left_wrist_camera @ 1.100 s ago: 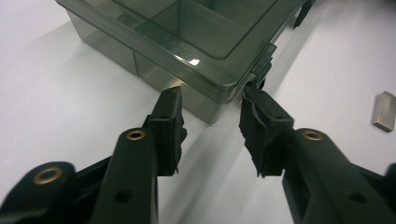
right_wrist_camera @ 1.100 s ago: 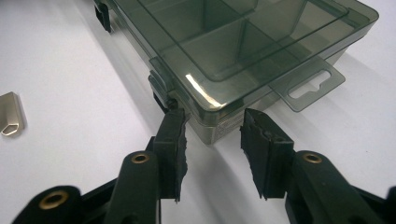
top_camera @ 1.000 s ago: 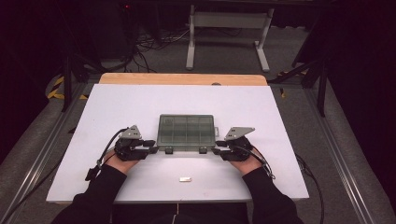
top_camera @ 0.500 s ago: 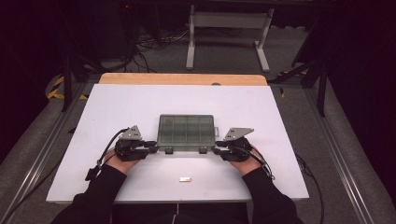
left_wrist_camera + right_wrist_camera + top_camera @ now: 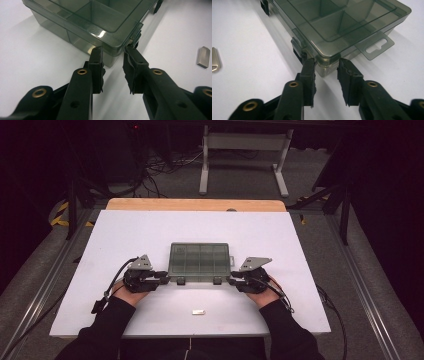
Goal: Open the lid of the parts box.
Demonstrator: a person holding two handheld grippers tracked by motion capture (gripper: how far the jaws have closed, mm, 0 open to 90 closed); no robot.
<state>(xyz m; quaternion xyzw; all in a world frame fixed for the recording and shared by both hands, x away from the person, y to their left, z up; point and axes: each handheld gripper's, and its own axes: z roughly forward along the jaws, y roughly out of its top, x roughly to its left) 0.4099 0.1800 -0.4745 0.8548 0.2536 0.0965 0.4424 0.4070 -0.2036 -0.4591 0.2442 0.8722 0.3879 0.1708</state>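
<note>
High view: unchanged | left gripper point(image 5: 162, 278), right gripper point(image 5: 234, 281) fingers parted at organizer box point(image 5: 200, 259) corners

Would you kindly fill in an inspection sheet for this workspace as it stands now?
Surface: white table top, wooden strip along its far edge.
Job's things: smoky clear compartment box, lid shut, compartments look empty; two dark latches on its near side.
Clutter: small metal piece lying apart, nearer the person.
Grippers: left tool and right tool each open, jaws either side of a near corner of the box.
Cables: one trails from each tool; more on the floor beyond.
Surroundings: dark room, metal stand behind the table.
</note>
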